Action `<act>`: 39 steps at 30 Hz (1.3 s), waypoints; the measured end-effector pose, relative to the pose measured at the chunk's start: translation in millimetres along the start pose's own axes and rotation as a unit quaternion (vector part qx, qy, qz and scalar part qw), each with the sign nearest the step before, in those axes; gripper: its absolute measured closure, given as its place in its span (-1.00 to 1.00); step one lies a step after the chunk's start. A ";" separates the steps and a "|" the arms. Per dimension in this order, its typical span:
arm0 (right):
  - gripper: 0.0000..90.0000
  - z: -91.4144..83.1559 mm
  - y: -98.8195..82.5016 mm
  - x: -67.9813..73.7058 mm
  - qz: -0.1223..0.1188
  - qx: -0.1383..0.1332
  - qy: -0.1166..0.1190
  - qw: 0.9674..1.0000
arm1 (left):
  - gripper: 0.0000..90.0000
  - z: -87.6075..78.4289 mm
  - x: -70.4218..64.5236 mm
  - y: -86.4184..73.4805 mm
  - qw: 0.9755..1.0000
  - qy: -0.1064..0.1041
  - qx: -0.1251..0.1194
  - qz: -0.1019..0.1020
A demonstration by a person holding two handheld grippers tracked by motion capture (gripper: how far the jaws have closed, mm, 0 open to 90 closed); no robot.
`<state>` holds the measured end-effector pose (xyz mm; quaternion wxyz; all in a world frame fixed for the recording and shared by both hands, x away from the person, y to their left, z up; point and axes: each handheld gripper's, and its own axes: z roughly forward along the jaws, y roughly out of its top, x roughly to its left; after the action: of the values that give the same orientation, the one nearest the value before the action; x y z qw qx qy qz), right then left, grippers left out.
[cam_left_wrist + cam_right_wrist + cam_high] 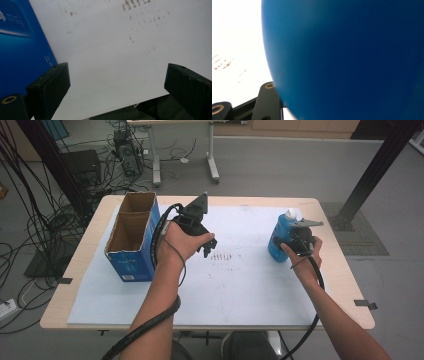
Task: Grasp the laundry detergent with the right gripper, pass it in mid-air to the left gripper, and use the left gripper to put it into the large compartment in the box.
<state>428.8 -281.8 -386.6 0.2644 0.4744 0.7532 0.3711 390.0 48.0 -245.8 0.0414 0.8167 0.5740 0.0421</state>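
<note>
- A blue bottle with a white cap stands at right of centre in the high view, on the white mat.
- The right gripper is against it; whether it is clenched, I cannot tell.
- The left gripper hangs released beside the open blue box, centre-left.

1. This looks like a lab or test room: the floor is bare grey, without home furnishings.
2. Loose black cables lie in tangles on the floor at the far left, beside a dark equipment case and a computer tower.
3. A black metal frame post slants down at the far right.
4. The wooden counter carries a white sheet, with black tape tabs at its edges.
5. A second desk on white legs stands at the far side.
</note>
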 end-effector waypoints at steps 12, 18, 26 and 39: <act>-0.06 -0.3 -0.4 -0.8 0.007 -0.002 0.003 1.000 | -0.85 -1.2 -0.5 -0.9 1.000 0.001 -0.002 -0.002; -0.05 -0.4 -0.3 -1.1 0.008 -0.001 0.004 1.000 | -0.85 -1.5 0.7 -1.8 1.000 0.002 -0.002 -0.004; -0.04 -0.4 -0.3 -1.6 0.007 -0.001 0.006 1.000 | -0.85 -3.3 0.7 -1.8 1.000 0.003 -0.003 -0.001; -0.03 -0.4 -0.3 -2.1 0.008 -0.001 0.009 1.000 | -0.85 -5.5 0.4 -2.5 1.000 0.004 -0.003 0.000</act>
<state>429.3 -283.8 -386.5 0.2555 0.4770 0.7511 0.3781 387.2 49.3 -240.7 0.0419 0.8166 0.5738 0.0469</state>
